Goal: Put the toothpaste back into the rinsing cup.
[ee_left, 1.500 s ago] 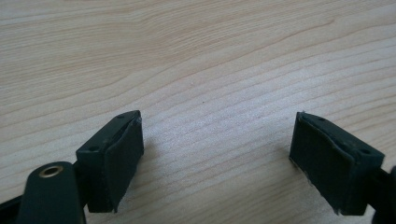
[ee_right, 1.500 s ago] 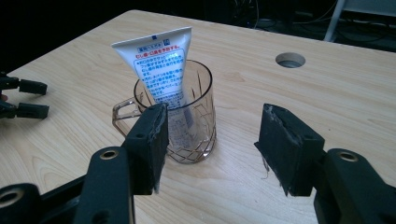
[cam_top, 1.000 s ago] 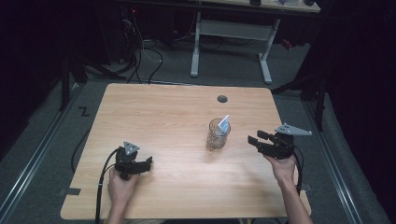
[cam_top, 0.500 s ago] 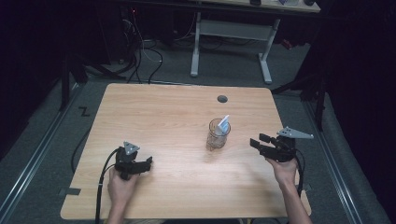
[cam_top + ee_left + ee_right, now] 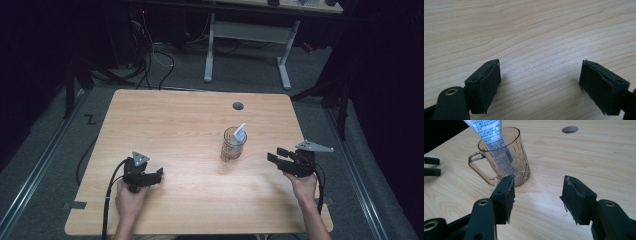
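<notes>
Beside the mug (image 5: pixel 233 145) holding a tube (image 5: pixel 240 133), both claws gape empty.

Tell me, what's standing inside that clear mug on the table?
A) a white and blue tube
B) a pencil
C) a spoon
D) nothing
A: in the right gripper view a white tube with blue print leans inside the clear handled mug.
</notes>
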Demonstrator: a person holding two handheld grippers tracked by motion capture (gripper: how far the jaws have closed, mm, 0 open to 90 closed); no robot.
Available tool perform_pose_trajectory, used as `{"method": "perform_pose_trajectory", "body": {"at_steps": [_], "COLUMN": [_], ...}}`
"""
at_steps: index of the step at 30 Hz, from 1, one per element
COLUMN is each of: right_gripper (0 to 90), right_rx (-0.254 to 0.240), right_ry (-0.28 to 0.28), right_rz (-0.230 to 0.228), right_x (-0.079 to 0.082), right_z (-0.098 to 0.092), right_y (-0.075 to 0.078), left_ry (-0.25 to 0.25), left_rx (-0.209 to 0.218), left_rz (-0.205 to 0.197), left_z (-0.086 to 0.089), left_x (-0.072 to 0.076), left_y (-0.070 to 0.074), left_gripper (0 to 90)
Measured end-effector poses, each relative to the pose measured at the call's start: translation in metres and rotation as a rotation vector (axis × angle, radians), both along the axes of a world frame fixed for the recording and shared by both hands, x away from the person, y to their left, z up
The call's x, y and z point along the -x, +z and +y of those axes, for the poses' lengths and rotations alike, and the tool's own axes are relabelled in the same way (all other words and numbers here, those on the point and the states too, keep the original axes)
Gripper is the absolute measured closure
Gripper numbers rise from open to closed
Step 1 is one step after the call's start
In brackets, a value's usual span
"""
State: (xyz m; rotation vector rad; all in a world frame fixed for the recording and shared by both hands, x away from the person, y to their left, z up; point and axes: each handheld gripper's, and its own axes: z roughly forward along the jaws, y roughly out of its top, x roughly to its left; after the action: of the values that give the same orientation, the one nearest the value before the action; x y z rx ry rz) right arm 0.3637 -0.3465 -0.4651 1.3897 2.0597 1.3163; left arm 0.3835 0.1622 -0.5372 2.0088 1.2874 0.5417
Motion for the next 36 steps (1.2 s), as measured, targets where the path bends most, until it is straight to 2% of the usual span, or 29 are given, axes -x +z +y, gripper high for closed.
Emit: {"method": "perform_pose_trajectory", "body": {"at_steps": [6, 14, 23, 36], "right_gripper": [43.9, 44.1, 44.2, 44.8], "right_rx": [0.002, 0.044, 0.069, 0.087], "right_ry": [-0.004, 0.000, 0.001, -0.014], "right_rz": [0.018, 0.025, 0.039, 0.062], "right_x": [0.000, -0.004, -0.009, -0.019], "right_z": [0.001, 0.006, 0.011, 0.017], "right_y": [-0.007, -0.012, -0.019, -0.030], "left_ry": [0.000, 0.000, 0.000, 0.000], "left_rx": [0.000, 0.000, 0.000, 0.000], "left_rz": [0.000, 0.000, 0.000, 0.000], "left_z": [0.000, 0.000, 0.000, 0.000], "left_x": [0.000, 0.000, 0.000, 0.000], "left_y": [0.000, 0.000, 0.000, 0.000], "left_gripper": [17.5, 17.5, 17.5, 17.5]}}
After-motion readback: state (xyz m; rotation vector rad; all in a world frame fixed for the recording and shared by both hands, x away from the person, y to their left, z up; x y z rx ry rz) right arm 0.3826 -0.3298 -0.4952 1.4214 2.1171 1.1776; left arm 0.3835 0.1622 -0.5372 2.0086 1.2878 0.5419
